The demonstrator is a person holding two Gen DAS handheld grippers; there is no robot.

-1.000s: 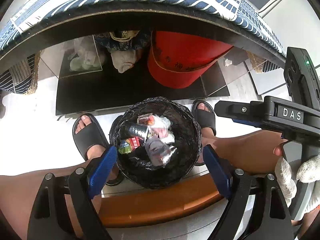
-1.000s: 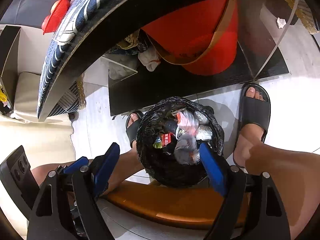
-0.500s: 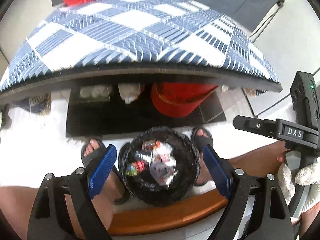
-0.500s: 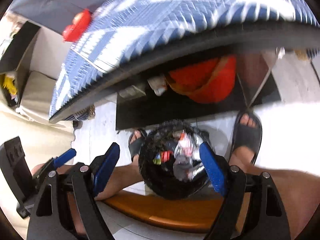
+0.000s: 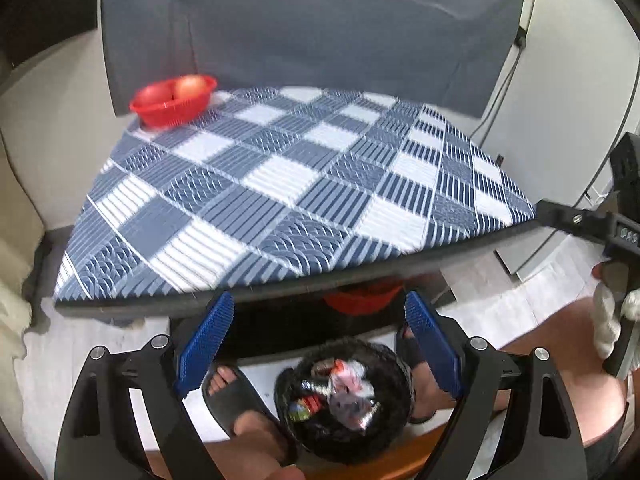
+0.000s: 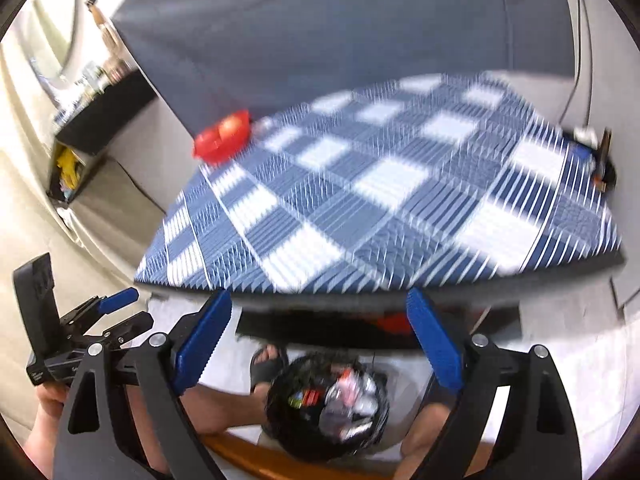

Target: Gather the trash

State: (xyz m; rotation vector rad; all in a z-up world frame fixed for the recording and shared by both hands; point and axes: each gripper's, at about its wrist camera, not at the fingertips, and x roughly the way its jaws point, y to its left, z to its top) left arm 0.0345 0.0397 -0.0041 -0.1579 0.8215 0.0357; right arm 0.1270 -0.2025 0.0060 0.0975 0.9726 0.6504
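Observation:
A black-lined trash bin point(image 5: 394, 434) stands on the floor between the person's sandalled feet, with several crumpled wrappers point(image 5: 340, 396) in it; it also shows in the right wrist view point(image 6: 280, 416). My left gripper point(image 5: 318, 340) is open and empty, held above the bin at the table's near edge. My right gripper point(image 6: 320, 336) is open and empty at the same height. The blue and white checked tabletop point(image 5: 288, 184) carries no trash that I can see.
A red basket of fruit point(image 5: 172, 100) sits at the table's far left corner, also in the right wrist view point(image 6: 222, 140). A grey sofa point(image 5: 304, 24) stands behind the table. A red bucket point(image 5: 362, 300) is under the table. Small dark items point(image 6: 600, 156) lie at the table's far right edge.
Both grippers have risen and tilted up from looking down into the bin under the table. The tabletop and sofa have come into view. Both stay open and empty.

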